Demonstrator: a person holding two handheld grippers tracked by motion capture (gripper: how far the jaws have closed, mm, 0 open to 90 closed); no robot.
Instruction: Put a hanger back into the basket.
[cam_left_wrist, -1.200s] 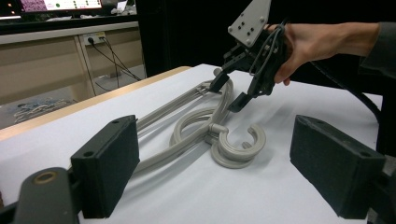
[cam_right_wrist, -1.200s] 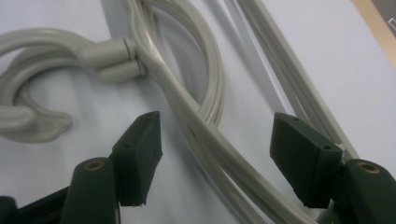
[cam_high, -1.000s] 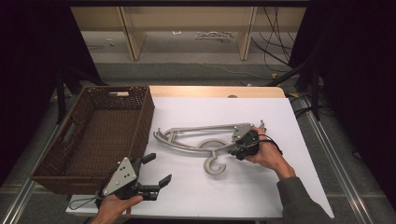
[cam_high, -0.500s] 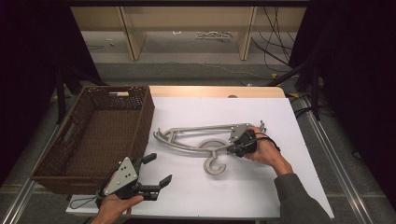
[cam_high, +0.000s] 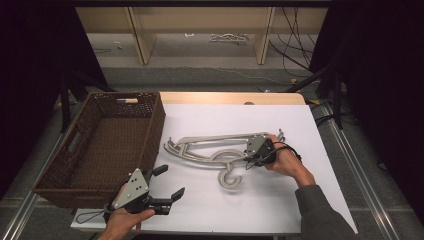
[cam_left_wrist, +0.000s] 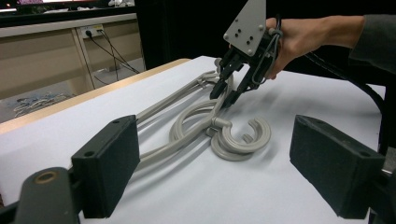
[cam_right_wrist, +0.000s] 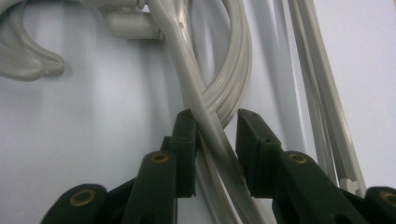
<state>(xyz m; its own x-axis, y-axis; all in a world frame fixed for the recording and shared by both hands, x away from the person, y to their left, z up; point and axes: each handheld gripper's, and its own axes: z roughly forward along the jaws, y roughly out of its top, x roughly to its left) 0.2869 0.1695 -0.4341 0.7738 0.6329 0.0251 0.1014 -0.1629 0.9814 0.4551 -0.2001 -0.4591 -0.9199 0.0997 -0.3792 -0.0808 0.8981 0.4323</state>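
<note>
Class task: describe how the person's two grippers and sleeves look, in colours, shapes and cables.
Both grippers are black with two flat rectangular jaws and a grey three-cornered plate on top. The left gripper trails a thin dark cable. The right gripper has black cable looped round it. Brass-coloured rivets mark the jaw arms. The right forearm wears a grey sleeve.

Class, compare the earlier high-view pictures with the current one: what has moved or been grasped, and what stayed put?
Little changed. The right gripper edged slightly further onto the grey hanger, its jaws now straddling a bar but not closed on it. The hanger, the wicker basket and the open left gripper stayed where they were.
</note>
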